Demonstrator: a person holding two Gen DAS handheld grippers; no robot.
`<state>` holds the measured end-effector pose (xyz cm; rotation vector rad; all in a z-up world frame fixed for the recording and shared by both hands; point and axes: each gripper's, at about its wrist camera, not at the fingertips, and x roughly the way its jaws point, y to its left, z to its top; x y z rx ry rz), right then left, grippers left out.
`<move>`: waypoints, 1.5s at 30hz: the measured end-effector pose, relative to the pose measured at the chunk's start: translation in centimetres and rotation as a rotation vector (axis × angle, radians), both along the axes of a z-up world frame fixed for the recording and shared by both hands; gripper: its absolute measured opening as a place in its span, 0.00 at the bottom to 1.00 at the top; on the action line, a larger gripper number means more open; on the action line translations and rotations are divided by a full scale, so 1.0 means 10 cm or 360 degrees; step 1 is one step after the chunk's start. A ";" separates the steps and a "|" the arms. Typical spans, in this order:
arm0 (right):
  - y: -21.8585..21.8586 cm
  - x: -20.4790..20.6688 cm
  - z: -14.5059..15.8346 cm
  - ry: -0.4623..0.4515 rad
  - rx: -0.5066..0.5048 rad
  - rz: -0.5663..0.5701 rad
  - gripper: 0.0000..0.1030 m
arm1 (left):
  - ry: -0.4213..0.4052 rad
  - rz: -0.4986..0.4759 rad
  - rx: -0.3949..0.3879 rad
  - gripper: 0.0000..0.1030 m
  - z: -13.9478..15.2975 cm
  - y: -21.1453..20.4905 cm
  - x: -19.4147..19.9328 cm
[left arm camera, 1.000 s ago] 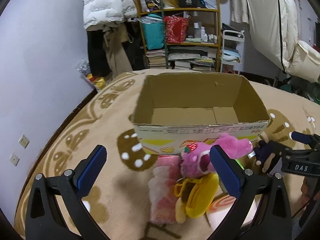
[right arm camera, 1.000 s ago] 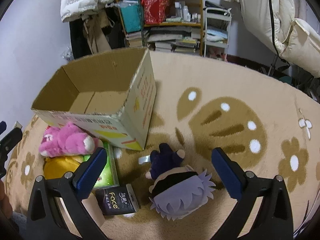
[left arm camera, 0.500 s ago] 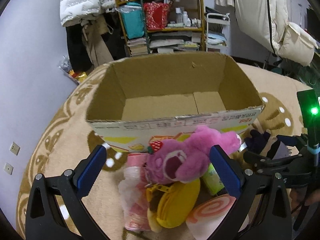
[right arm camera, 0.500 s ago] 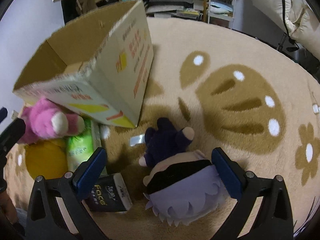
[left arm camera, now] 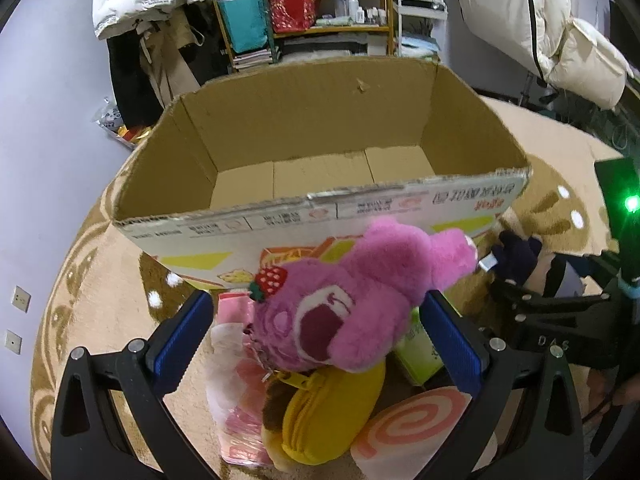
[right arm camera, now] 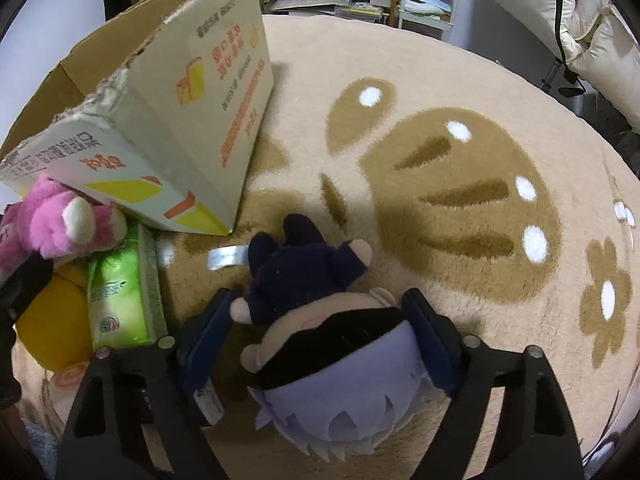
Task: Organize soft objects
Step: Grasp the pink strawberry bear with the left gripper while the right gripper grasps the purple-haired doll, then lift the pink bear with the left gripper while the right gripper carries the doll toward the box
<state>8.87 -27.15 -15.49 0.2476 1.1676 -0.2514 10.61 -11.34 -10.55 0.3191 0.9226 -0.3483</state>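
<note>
Both claws have advanced: left claw (left arm camera: 320, 344) brackets the bear (left arm camera: 352, 296), right claw (right arm camera: 316, 336) brackets the doll (right arm camera: 320, 344); both released, box (left arm camera: 320, 160) empty.

Beige rug (right arm camera: 420, 92) with brown paw and flower patterns covers the floor. Open cardboard box (left arm camera: 320, 148) sits on it, upper centre of left view. Directly on rug below box: pink packet (left arm camera: 232, 360), green tissue pack (right arm camera: 118, 292), swirl cushion (left arm camera: 416, 424). Lower centre of right view: dark-clothed doll (right arm camera: 320, 320), lying flat.
</note>
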 end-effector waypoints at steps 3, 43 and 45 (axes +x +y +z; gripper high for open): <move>-0.01 0.00 0.03 -0.0015 -0.0007 0.0010 0.84 | -0.0006 -0.0016 0.0006 0.94 -0.02 -0.02 -0.03; 0.18 -0.33 0.77 -0.0456 0.0039 0.0124 0.66 | -0.0237 0.0044 -0.0042 0.65 0.40 0.25 -0.37; 0.19 -0.37 0.84 -0.0485 0.0041 0.0118 0.66 | -0.0260 0.0060 -0.0054 0.65 0.46 0.30 -0.42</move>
